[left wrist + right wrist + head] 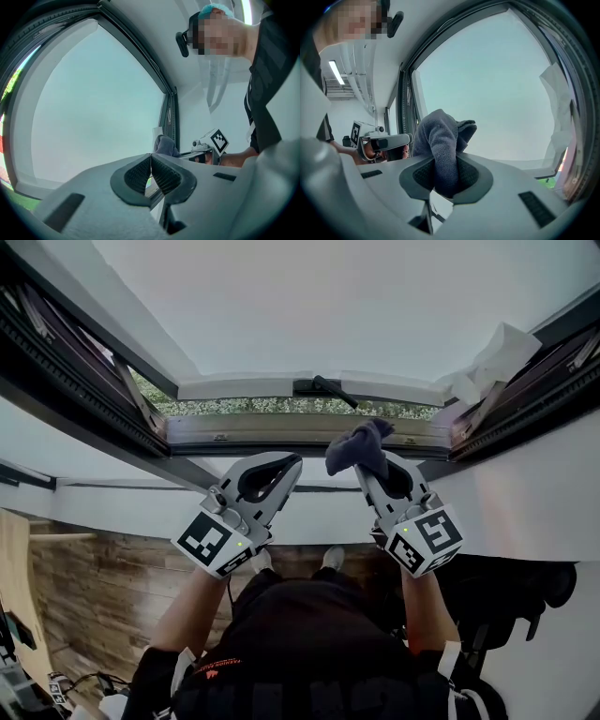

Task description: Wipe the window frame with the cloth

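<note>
A dark grey cloth (361, 448) is bunched in my right gripper (372, 468), whose jaws are shut on it. The cloth's top pokes up level with the window frame's lower rail (253, 432). In the right gripper view the cloth (440, 140) fills the space between the pads of the right gripper (445, 165) and stands above them. My left gripper (284, 465) is held beside it at the same height, shut and empty. In the left gripper view the left gripper's (151, 158) tips meet, and the cloth (165, 144) and the frame's upright (169, 117) show beyond it.
The sash is swung open with its dark handle (333, 390) above the rail. White film (492, 362) hangs at the frame's right corner. Greenery shows outside. A white wall ledge (122, 507) runs under the window, above a wooden floor (103, 587).
</note>
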`<control>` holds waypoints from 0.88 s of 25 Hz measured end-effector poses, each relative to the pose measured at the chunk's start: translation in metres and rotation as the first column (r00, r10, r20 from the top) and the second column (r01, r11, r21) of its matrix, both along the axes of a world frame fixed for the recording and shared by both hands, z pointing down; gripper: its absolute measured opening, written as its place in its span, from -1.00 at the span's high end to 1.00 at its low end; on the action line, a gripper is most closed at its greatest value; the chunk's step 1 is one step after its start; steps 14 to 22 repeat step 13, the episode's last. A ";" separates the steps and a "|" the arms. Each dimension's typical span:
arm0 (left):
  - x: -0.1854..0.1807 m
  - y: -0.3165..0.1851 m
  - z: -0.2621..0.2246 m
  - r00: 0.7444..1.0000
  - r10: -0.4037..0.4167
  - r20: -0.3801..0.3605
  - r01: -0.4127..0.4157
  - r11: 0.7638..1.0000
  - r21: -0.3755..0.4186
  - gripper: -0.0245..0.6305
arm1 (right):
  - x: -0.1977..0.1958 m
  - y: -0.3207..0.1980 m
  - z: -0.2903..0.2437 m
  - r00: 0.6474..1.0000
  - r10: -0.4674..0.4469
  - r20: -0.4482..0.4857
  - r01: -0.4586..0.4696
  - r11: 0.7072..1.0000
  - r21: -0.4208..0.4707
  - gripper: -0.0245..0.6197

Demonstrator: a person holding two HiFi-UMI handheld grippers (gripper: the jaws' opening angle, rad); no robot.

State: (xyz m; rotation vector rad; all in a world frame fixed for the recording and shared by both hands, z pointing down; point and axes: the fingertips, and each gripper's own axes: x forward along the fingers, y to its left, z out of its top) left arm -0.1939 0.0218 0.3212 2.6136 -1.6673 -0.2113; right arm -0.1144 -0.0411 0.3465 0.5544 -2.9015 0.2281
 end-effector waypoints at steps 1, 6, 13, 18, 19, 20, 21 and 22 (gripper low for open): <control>0.000 -0.001 0.000 1.000 0.001 -0.001 -0.001 1.000 0.001 0.86 | 0.000 -0.001 0.000 1.000 -0.002 -0.001 0.002 1.000 0.001 0.74; -0.003 -0.003 0.001 1.000 -0.004 0.005 0.004 1.000 -0.007 0.86 | -0.005 -0.001 0.001 1.000 -0.011 0.003 0.011 1.000 -0.001 0.74; -0.004 -0.006 0.001 1.000 -0.018 0.009 0.018 1.000 0.000 0.86 | -0.008 -0.004 0.003 1.000 -0.027 0.009 0.027 1.000 -0.002 0.74; -0.004 -0.006 0.001 1.000 -0.018 0.009 0.018 1.000 0.000 0.86 | -0.008 -0.004 0.003 1.000 -0.027 0.009 0.027 1.000 -0.002 0.74; -0.004 -0.006 0.001 1.000 -0.018 0.009 0.018 1.000 0.000 0.86 | -0.008 -0.004 0.003 1.000 -0.027 0.009 0.027 1.000 -0.002 0.74; -0.004 -0.006 0.001 1.000 -0.018 0.009 0.018 1.000 0.000 0.86 | -0.008 -0.004 0.003 1.000 -0.027 0.009 0.027 1.000 -0.002 0.74; -0.004 -0.006 0.001 1.000 -0.018 0.009 0.018 1.000 0.000 0.86 | -0.008 -0.004 0.003 1.000 -0.027 0.009 0.027 1.000 -0.002 0.74; -0.004 -0.006 0.001 1.000 -0.018 0.009 0.018 1.000 0.000 0.86 | -0.008 -0.004 0.003 1.000 -0.027 0.009 0.027 1.000 -0.002 0.74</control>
